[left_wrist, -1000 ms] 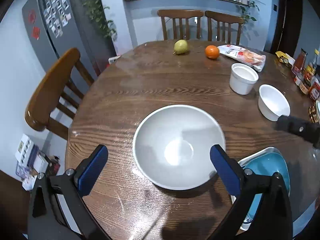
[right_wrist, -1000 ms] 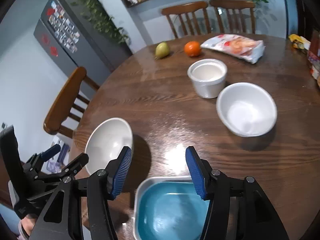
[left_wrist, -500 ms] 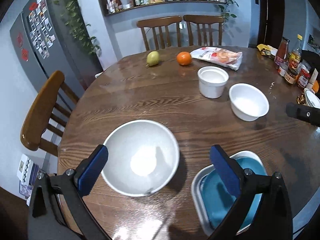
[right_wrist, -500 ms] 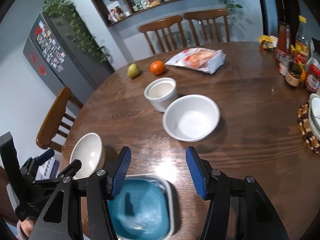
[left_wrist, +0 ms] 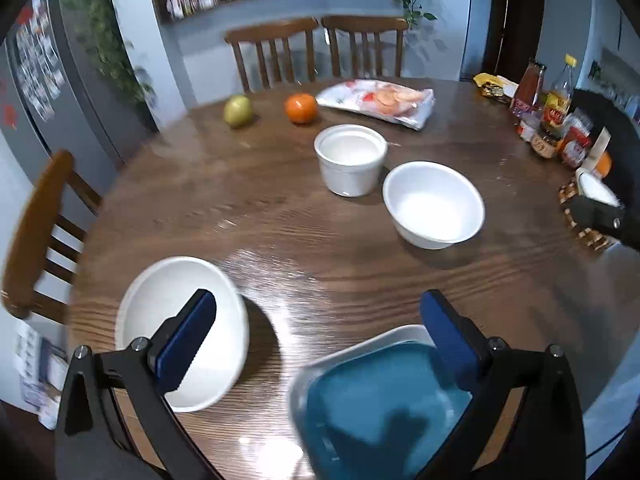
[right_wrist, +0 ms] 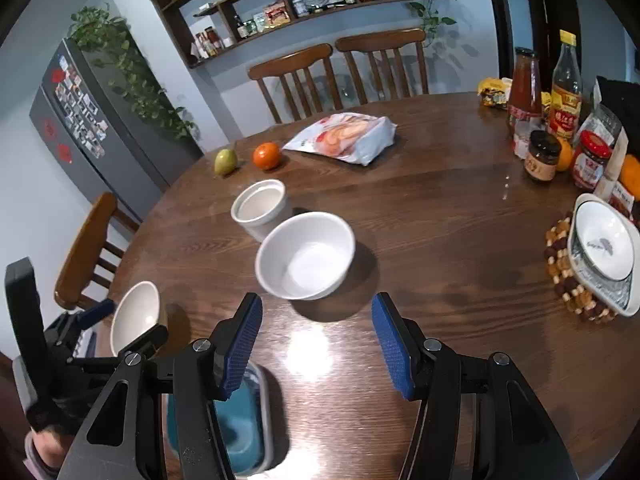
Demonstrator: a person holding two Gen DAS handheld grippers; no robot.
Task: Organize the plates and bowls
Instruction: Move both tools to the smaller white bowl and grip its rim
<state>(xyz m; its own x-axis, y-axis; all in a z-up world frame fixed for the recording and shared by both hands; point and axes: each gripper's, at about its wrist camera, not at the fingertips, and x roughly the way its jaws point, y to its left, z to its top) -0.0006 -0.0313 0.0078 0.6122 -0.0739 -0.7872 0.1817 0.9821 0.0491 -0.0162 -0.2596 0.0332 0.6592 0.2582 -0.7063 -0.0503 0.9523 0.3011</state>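
Empty white bowl [left_wrist: 434,205] beside ramekin [left_wrist: 351,159]

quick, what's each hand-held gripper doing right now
Left hand-held gripper: open, holding nothing.
Right hand-held gripper: open, holding nothing.

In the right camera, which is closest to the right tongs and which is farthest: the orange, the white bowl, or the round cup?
From the right tongs:
1. White bowl, just ahead.
2. Round cup, behind it, slightly left.
3. Orange, far side, beside the pear.
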